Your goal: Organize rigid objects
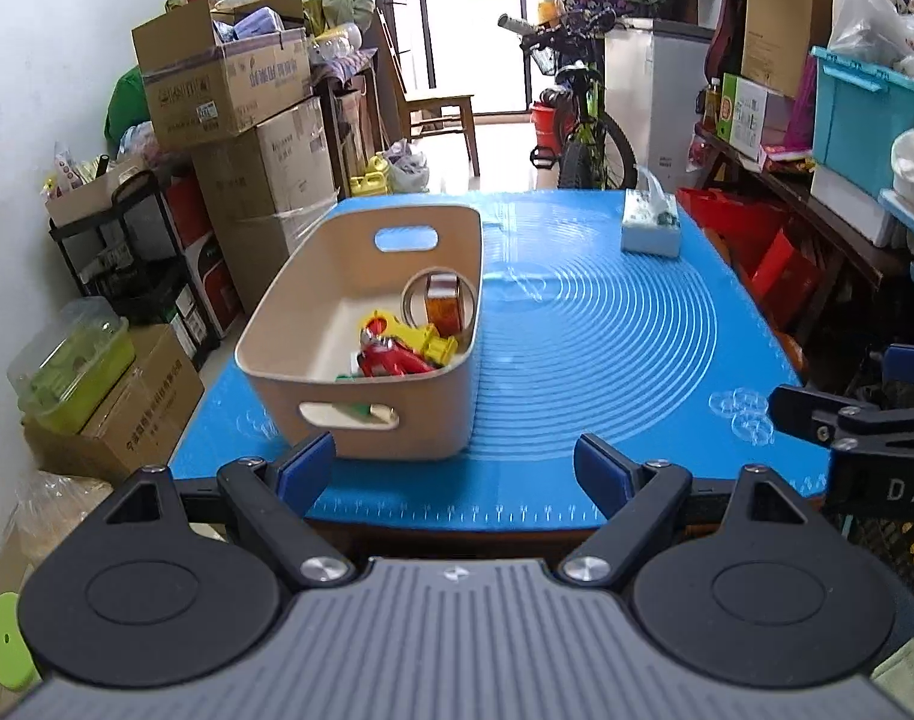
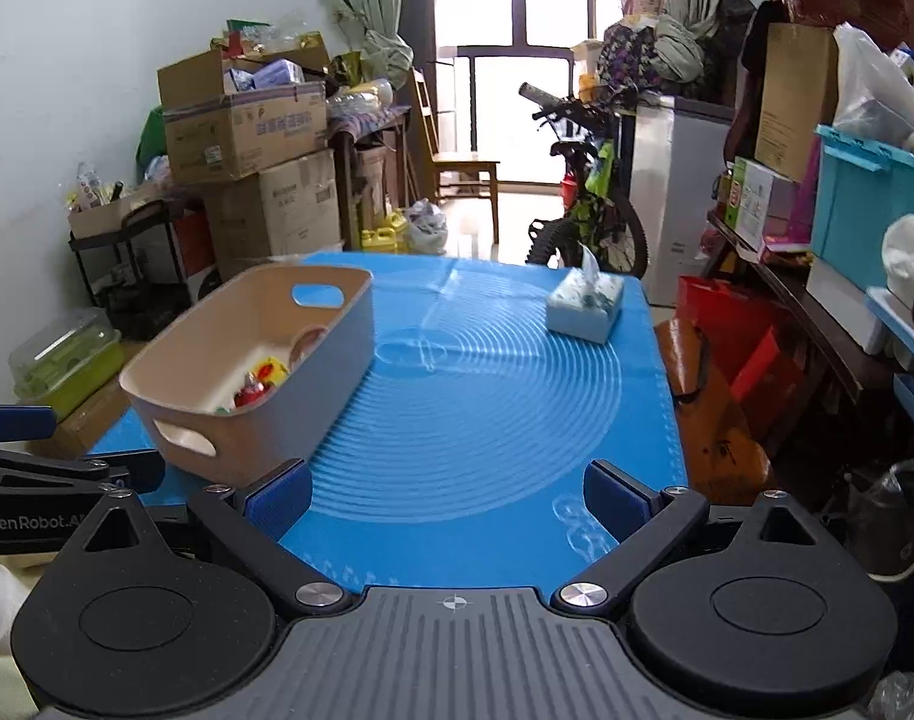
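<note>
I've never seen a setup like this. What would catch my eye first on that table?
Probably the bright blue mat with white rings covering the table, and the beige bin on its left side, holding red and yellow toys and a roll of tape. A tissue box sits alone at the far right corner. Up close, the left gripper and the right gripper both stand open and empty.
</note>
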Motion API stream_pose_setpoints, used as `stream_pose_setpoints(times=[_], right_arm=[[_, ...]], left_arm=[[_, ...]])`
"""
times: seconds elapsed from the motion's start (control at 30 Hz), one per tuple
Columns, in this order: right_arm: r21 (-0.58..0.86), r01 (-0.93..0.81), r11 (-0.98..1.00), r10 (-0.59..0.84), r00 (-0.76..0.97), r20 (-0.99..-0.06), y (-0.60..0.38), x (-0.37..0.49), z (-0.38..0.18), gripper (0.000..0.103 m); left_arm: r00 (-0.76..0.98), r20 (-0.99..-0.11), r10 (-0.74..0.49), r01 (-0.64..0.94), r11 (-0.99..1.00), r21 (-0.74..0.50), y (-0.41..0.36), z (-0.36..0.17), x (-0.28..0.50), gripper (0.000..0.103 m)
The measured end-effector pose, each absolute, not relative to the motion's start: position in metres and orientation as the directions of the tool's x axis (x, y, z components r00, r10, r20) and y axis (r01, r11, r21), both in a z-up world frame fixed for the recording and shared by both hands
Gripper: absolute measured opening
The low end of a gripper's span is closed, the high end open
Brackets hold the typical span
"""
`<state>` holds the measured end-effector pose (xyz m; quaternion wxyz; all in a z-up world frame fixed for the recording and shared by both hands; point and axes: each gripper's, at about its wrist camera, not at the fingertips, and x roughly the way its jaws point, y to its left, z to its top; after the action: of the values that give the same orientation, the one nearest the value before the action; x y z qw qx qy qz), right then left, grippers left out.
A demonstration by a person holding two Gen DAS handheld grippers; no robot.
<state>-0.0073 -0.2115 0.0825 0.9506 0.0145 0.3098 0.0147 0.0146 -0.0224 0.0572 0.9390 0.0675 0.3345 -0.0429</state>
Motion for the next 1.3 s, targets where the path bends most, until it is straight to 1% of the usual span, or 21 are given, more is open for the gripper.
stream_pose_setpoints(times=[0.33, 0.5, 0.7, 1.3], right_arm=[[0.023, 0.005, 1.0, 0.01, 0.805, -0.593, -0.219, -0.025, 0.056, 0.097], [0.019, 0.0, 1.0, 0.012, 0.805, -0.594, -0.217, -0.029, 0.046, 0.097], [0.016, -0.005, 1.0, 0.014, 0.806, -0.592, -0.215, -0.032, 0.037, 0.097], [0.028, 0.001, 1.0, 0.016, 0.802, -0.598, -0.219, -0.033, 0.033, 0.097]], left_arm=[[0.757, -0.653, -0.025, 0.134, 0.984, 0.118, -0.026, 0.025, 0.003, 0.087], [0.744, -0.667, -0.037, 0.143, 0.984, 0.105, -0.024, 0.013, 0.002, 0.087], [0.739, -0.673, -0.043, 0.141, 0.986, 0.092, -0.023, 0.008, 0.002, 0.087], [0.748, -0.663, -0.038, 0.135, 0.986, 0.096, -0.023, 0.008, 0.001, 0.087]])
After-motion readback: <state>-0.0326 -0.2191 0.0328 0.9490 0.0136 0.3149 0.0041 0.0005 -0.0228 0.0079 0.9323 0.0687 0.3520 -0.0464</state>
